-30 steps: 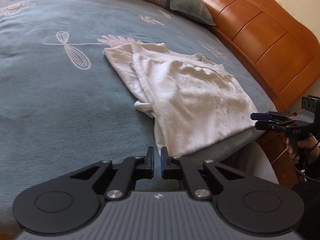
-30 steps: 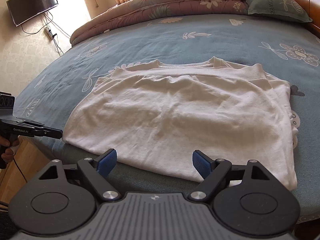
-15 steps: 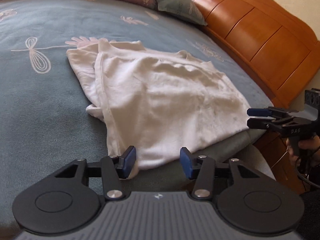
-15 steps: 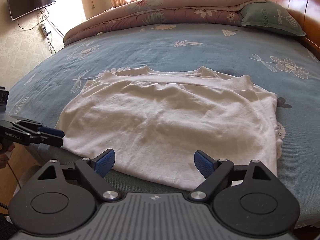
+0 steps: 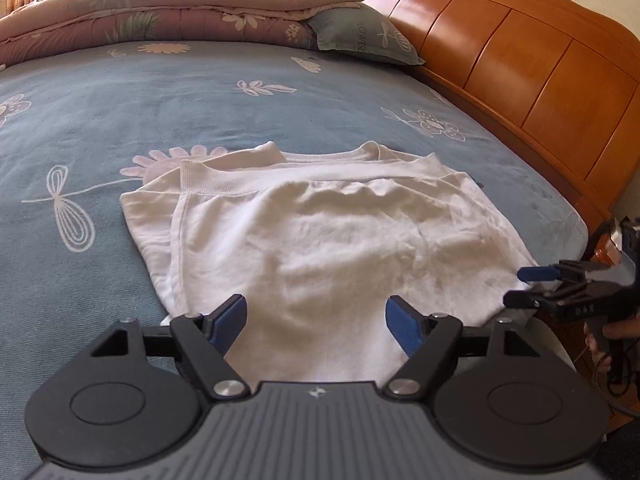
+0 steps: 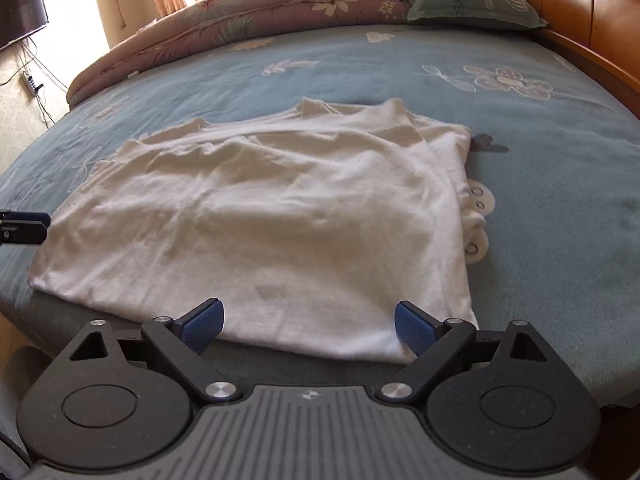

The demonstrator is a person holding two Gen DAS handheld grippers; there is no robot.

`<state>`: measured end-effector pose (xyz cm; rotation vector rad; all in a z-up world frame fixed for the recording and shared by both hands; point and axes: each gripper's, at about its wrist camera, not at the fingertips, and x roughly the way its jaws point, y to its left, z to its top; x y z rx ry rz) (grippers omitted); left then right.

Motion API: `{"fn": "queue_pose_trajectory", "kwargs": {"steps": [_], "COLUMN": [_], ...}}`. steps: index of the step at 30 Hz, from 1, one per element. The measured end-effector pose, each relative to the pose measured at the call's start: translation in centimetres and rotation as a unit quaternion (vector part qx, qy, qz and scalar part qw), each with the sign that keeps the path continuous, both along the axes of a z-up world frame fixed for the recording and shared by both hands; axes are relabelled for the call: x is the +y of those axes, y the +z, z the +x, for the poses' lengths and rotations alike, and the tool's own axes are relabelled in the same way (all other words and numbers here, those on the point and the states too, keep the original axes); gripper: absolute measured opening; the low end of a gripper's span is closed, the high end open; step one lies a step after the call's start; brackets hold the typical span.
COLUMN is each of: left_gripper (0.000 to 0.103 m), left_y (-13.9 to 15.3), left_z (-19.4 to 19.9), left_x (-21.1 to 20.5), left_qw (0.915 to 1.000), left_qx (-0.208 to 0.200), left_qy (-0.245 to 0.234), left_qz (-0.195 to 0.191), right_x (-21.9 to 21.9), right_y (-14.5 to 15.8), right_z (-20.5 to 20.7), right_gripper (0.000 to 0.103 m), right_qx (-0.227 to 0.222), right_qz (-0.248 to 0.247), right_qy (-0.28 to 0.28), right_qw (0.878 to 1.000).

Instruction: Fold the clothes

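folded white cotton shirt [image 5: 320,240] lies on the blue floral bed [image 5: 120,120], collar toward the quilt; left gripper [image 5: 316,320] and right gripper [image 6: 308,322] jaws opening, empty; only the right view shows the wall television [image 6: 20,12].

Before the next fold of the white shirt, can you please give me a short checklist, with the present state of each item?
1. White shirt lies wholly on the bed, near the front edge: ok.
2. Left gripper has nothing clamped; jaws are opening, fabric shows between them but the pads do not press it: ok.
3. Right gripper has nothing clamped; jaws are opening above the near hem: ok.
4. Both grippers sit at opposite ends of the near hem: ok.
5. Shirt is flat and smooth: not ok, there are wrinkles and uneven layers at the sides.
6. Whether the pads can catch all layers at the hem: cannot tell.
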<state>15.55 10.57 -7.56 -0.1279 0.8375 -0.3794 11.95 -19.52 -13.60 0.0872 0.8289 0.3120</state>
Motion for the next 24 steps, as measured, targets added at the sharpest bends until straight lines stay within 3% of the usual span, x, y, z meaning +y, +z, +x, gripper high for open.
{"fn": "queue_pose_trajectory", "kwargs": {"steps": [3, 6, 11, 16, 20, 22, 24], "left_gripper": [0.081, 0.082, 0.085, 0.086, 0.085, 0.085, 0.085], "left_y": [-1.5, -1.0, 1.0, 0.3, -1.6, -1.3, -0.4], "left_z": [1.0, 1.0, 2.4, 5.7, 7.9, 8.5, 8.8], "left_x": [0.5, 0.7, -0.3, -1.3, -0.5, 0.5, 0.9], "left_qw": [0.9991, 0.9986, 0.9994, 0.9988, 0.9951, 0.9901, 0.9882], "left_qx": [0.024, 0.029, 0.006, 0.007, 0.018, 0.017, 0.016], "left_qy": [0.034, 0.04, 0.034, 0.033, 0.092, 0.136, 0.145], "left_qz": [-0.009, -0.019, -0.008, -0.036, -0.033, -0.03, -0.046], "right_x": [-0.1, 0.6, 1.5, 1.9, 1.2, 0.7, 0.3], "right_y": [-0.2, -0.3, -0.7, -0.7, -0.2, 0.2, 0.8], "right_z": [-0.8, -0.8, -1.0, -0.9, -0.7, -0.5, -0.4], "right_gripper": [0.103, 0.103, 0.103, 0.103, 0.103, 0.103, 0.103], "right_qx": [-0.012, -0.016, -0.027, -0.025, -0.017, -0.012, -0.019], "right_qz": [0.001, -0.026, -0.058, -0.071, -0.045, -0.023, -0.014], "right_qy": [0.01, 0.021, 0.024, 0.025, 0.014, 0.005, -0.001], "right_qw": [1.0, 0.999, 0.998, 0.997, 0.999, 1.0, 1.0]}}
